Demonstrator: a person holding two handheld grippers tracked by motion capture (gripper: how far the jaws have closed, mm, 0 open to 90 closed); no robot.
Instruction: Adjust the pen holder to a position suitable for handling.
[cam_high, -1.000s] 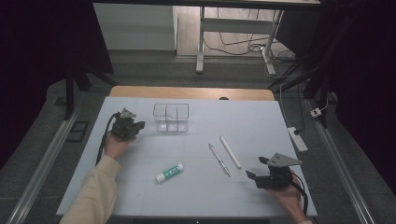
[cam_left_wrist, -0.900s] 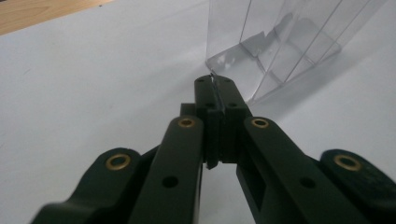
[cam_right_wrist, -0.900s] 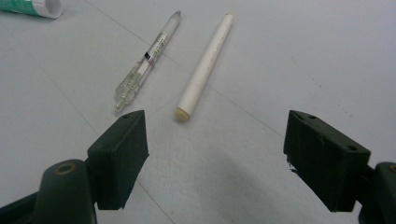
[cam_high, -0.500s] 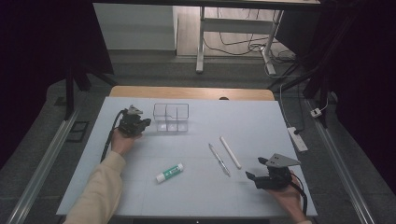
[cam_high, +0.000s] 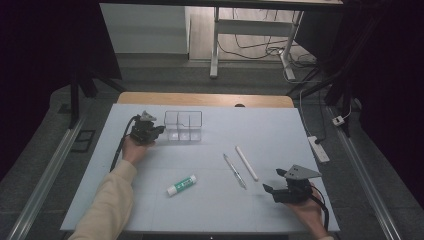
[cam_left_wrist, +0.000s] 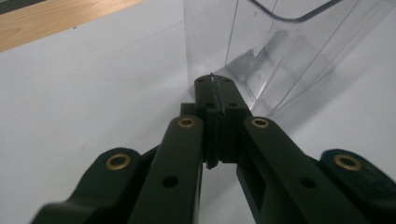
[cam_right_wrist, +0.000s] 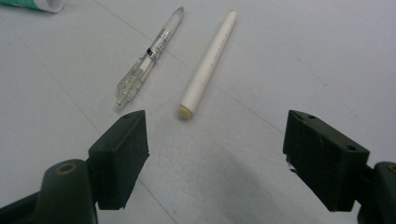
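My left gripper (cam_high: 159, 131) is shut with nothing between its jaws, at the far left of the white table. Its tips (cam_left_wrist: 215, 86) almost touch the lower left corner of a clear compartment box (cam_high: 183, 125) (cam_left_wrist: 280, 46). My right gripper (cam_high: 268, 190) rests near the front right, jaws wide open (cam_right_wrist: 215, 140) and empty. Just beyond it lie a clear pen (cam_high: 235, 171) (cam_right_wrist: 149, 56) and a white pen (cam_high: 246, 163) (cam_right_wrist: 208, 65), side by side. A green and white glue stick (cam_high: 181, 185) (cam_right_wrist: 32, 3) lies front centre.
A wooden strip (cam_high: 205, 99) runs along the table's far edge. A white power strip (cam_high: 318, 149) lies off the right edge. The box's compartments look empty. Metal rails flank the table on both sides.
My left gripper has shifted slightly right, closer to the clear box. The right gripper and the loose items have not moved.
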